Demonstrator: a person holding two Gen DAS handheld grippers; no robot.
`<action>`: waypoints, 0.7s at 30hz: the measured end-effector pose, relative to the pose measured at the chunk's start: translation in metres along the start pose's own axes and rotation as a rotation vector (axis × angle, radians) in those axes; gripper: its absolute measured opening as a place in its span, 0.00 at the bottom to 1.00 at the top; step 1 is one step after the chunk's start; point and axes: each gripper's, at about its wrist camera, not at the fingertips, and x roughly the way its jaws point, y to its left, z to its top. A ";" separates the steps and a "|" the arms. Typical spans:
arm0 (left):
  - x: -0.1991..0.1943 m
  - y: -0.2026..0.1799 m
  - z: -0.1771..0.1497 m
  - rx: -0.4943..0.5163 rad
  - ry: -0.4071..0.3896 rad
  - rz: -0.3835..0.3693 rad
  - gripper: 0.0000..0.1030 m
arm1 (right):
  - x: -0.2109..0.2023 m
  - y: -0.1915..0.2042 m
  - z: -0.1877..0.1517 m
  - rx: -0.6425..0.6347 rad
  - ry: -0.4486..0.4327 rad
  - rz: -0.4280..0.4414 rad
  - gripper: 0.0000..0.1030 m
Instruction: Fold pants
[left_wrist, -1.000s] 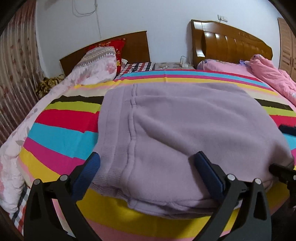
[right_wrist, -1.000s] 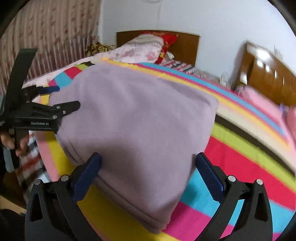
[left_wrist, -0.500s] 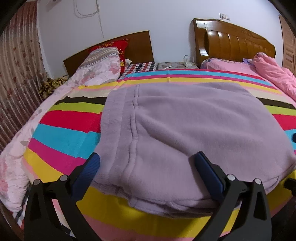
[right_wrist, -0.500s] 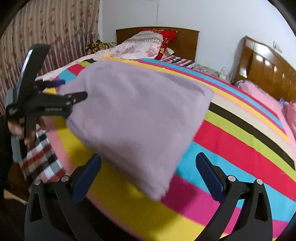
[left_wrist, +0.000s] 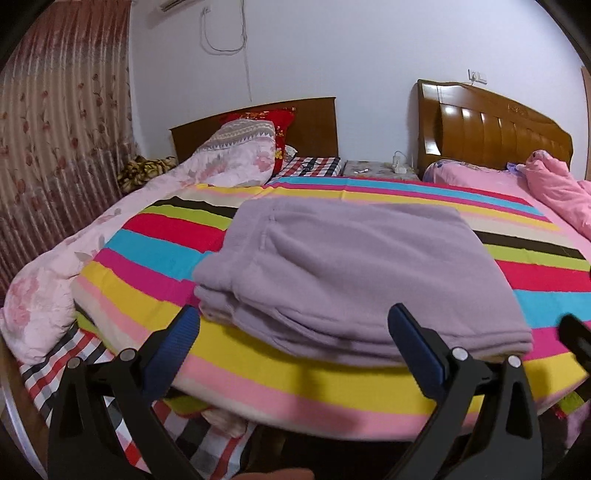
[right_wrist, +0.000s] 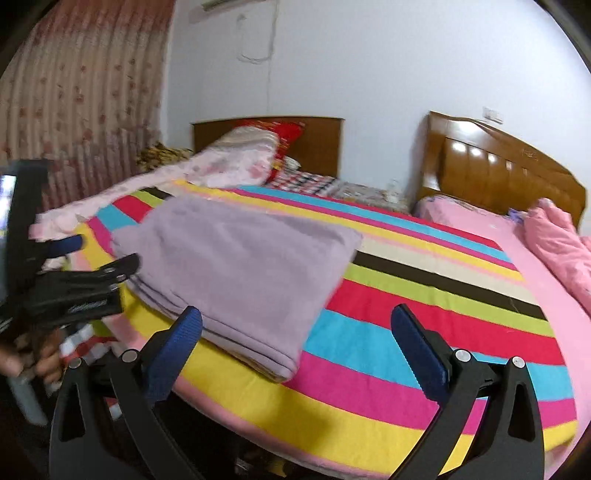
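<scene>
Both tongs gape, gripping nothing: left tongs (left_wrist: 293, 332) sit just short of the folded purple pants (left_wrist: 351, 269), stack dead ahead on the striped bed (left_wrist: 155, 236); right tongs (right_wrist: 295, 332) hang off its right corner (left nearer).

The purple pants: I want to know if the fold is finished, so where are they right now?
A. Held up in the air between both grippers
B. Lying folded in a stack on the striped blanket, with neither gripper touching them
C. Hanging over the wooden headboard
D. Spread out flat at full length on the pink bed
B: the purple pants lie in a layered stack on the striped blanket, while the left gripper and right gripper are both open and clear of them.
</scene>
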 end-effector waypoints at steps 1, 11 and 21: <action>-0.006 -0.007 -0.003 0.015 -0.014 -0.003 0.99 | 0.004 -0.002 -0.002 0.010 0.023 -0.018 0.96; -0.020 -0.012 -0.008 0.015 -0.059 0.000 0.99 | 0.018 -0.020 -0.011 0.090 0.077 0.010 0.96; -0.014 -0.005 -0.007 -0.011 -0.041 0.005 0.99 | 0.016 -0.003 -0.013 0.024 0.085 0.042 0.96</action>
